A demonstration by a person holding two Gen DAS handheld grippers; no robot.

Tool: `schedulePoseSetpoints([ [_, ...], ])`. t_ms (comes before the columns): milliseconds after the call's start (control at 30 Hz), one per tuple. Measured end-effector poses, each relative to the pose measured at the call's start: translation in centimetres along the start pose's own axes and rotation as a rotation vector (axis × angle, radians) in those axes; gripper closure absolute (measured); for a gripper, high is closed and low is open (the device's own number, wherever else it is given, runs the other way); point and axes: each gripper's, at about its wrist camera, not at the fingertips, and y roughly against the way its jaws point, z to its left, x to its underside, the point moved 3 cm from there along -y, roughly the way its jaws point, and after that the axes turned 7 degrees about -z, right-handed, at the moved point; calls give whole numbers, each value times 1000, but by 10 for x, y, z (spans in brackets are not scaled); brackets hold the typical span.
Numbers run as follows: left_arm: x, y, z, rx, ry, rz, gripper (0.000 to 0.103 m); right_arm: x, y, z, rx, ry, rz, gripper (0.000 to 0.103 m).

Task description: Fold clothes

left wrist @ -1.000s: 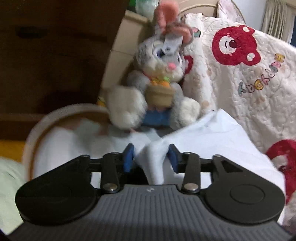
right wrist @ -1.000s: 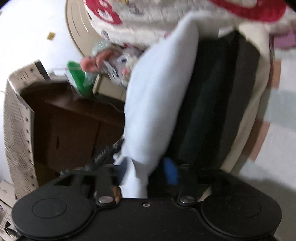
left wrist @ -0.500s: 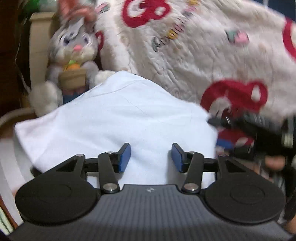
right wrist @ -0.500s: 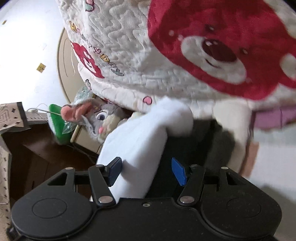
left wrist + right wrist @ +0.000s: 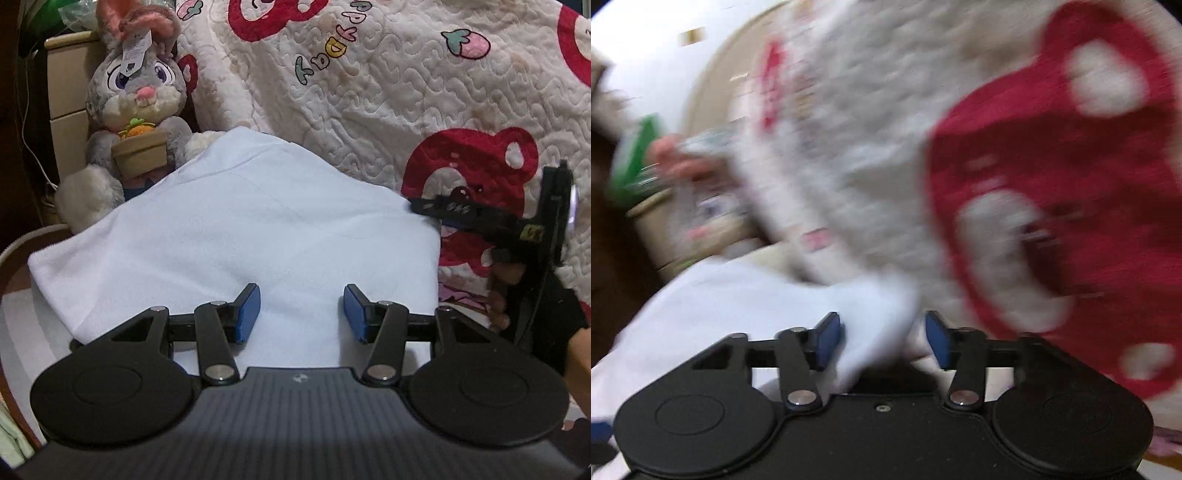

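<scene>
A white garment (image 5: 240, 229) lies folded and flat on the bed in front of a quilt. My left gripper (image 5: 301, 314) hovers over its near edge, open, with the cloth under the blue pads and nothing pinched. At the garment's right corner, my right gripper (image 5: 424, 206) shows edge-on, held by a hand (image 5: 502, 291). The right wrist view is blurred. There the right gripper (image 5: 882, 339) has the white garment's (image 5: 738, 295) corner between its jaws, which are closing. A gap still shows beside the right pad.
A cream quilt (image 5: 369, 92) with red bear prints rises behind the garment. A grey plush rabbit (image 5: 136, 96) sits at the back left, touching the garment's far corner. Beige drawers (image 5: 66, 92) stand behind it. A curved wooden rim (image 5: 14, 251) borders the left.
My left gripper let go of a bunched fold and swung right. The garment went from hanging to lying flat. My right gripper rolled upright and came down to the garment's corner.
</scene>
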Motion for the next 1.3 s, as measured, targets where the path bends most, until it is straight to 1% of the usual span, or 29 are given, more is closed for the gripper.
schedulePoseSetpoints([
  [33, 0, 1, -1, -14, -16, -3, 52, -2, 8, -8, 34, -35, -9, 44],
  [67, -1, 1, -4, -35, -44, -7, 48, 1, 21, -16, 32, -82, -10, 44],
  [133, -2, 2, -13, -81, -102, -13, 44, 14, 52, -34, -32, -199, 1, 44],
  [167, -2, 3, -16, -96, -116, -13, 41, 21, 68, -42, -65, -258, 6, 44],
  [200, -3, 5, -18, -109, -123, -14, 40, 29, 83, -48, -87, -294, 1, 44],
  [233, -4, 7, -20, -121, -130, -14, 39, 36, 96, -48, -101, -291, 15, 43],
  [300, -5, 12, -24, -118, -128, -15, 38, 44, 112, -38, -113, -189, 98, 43],
  [333, -6, 15, -26, -110, -124, -16, 37, 46, 121, -31, -106, -147, 104, 43],
  [433, -2, 23, -30, -112, -129, -1, 33, 45, 155, -12, -163, -63, 116, 43],
  [500, 6, 34, -29, -113, -133, 30, 33, 44, 180, -2, -155, 10, 106, 43],
  [567, 16, 46, -29, -124, -154, 60, 29, 44, 203, 7, -142, 83, 98, 43],
  [633, 31, 58, -29, -139, -176, 74, 27, 46, 220, 12, -117, 156, 100, 43],
  [733, 49, 64, -29, -142, -137, 104, 26, 49, 237, 21, -79, 236, 113, 42],
  [900, 71, 81, -40, -142, -89, 121, 27, 53, 264, 25, -44, 245, 119, 42],
  [967, 82, 93, -52, -138, -85, 123, 27, 56, 280, 28, -23, 284, 115, 42],
  [1033, 90, 109, -66, -124, -77, 119, 27, 60, 298, 33, 7, 349, 107, 42],
  [1100, 89, 131, -85, -95, -71, 89, 26, 63, 318, 30, 40, 366, 99, 42],
  [1200, 89, 161, -113, -66, -64, 52, 20, 61, 341, 17, 57, 285, 96, 42],
  [1300, 97, 184, -135, -56, -74, 33, 7, 59, 365, 11, 42, 234, 82, 42],
])
